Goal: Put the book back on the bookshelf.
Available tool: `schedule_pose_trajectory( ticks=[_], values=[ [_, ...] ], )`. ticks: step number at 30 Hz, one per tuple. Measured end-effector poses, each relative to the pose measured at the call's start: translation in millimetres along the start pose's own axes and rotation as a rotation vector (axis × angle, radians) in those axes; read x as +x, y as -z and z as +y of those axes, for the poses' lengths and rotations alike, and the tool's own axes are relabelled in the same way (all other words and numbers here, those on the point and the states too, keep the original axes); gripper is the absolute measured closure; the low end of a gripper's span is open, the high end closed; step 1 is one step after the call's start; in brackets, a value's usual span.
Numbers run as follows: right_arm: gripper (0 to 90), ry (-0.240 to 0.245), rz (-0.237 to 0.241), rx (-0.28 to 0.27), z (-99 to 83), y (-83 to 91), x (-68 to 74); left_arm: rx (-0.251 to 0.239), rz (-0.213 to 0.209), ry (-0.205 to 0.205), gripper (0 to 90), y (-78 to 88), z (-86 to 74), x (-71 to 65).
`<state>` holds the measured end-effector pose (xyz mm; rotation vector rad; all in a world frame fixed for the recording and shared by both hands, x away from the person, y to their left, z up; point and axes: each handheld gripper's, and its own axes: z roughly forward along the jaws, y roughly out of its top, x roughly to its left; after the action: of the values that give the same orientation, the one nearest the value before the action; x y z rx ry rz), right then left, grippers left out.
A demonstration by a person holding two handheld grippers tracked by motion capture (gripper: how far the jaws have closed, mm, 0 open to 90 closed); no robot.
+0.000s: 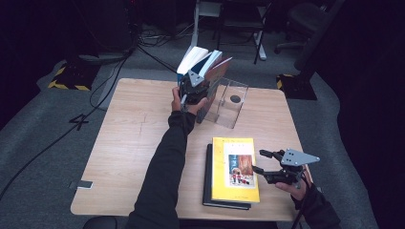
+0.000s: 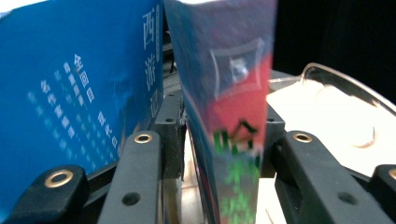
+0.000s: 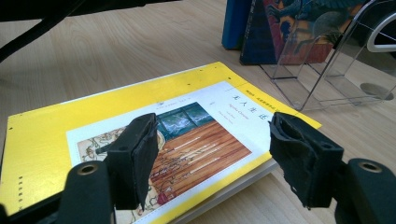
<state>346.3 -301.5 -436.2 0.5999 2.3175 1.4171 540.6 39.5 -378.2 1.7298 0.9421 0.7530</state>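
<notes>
Two books (image 1: 203, 64) stand at the far rack (image 1: 232, 102), left gripper (image 1: 193, 88) pinching one; two near books (image 1: 234, 169) remain, right gripper (image 1: 262, 162) spread.

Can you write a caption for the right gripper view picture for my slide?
Open right gripper hovering over a yellow book, with standing books and a clear plastic bookstand behind.

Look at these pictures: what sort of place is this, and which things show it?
Probably a lab or studio set up for recording. A lone wooden table stands on grey carpet in a dark room, cables trail across the floor, and an office chair sits behind.
</notes>
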Motion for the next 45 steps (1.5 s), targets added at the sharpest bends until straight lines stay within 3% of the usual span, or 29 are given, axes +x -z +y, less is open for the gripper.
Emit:
schedule_pose_trajectory(
  ticks=[13,20,22,28,33,40,45],
  values=[
    [31.8,-0.008,0.016,0.022,-0.9,-2.7,-0.1,0.064,-0.048,-0.037,59.7,25.9,-20.0,-3.5],
    [29.7,-0.007,0.038,0.065,-1.3,-8.9,3.8,0.083,-0.082,-0.1,58.2,47.6,-31.1,-6.3],
    [29.3,-0.016,0.062,0.075,-1.7,-10.7,4.7,0.088,-0.088,-0.124,57.8,52.5,-33.9,-7.4],
    [27.0,-0.017,0.08,0.113,-1.0,-13.9,8.5,0.13,-0.155,-0.192,55.0,72.3,-52.7,-15.9],
    [24.9,-0.061,0.09,0.149,-2.3,-15.9,6.7,0.172,-0.243,-0.244,50.6,95.9,-74.6,-25.8],
    [21.2,-0.086,0.076,0.237,-6.0,-22.1,7.4,0.234,-0.342,-0.267,45.3,125.3,-103.5,-36.7],
    [20.9,-0.101,0.063,0.271,-7.9,-23.6,7.9,0.275,-0.38,-0.29,43.5,135.8,-118.5,-41.1]
  ],
)
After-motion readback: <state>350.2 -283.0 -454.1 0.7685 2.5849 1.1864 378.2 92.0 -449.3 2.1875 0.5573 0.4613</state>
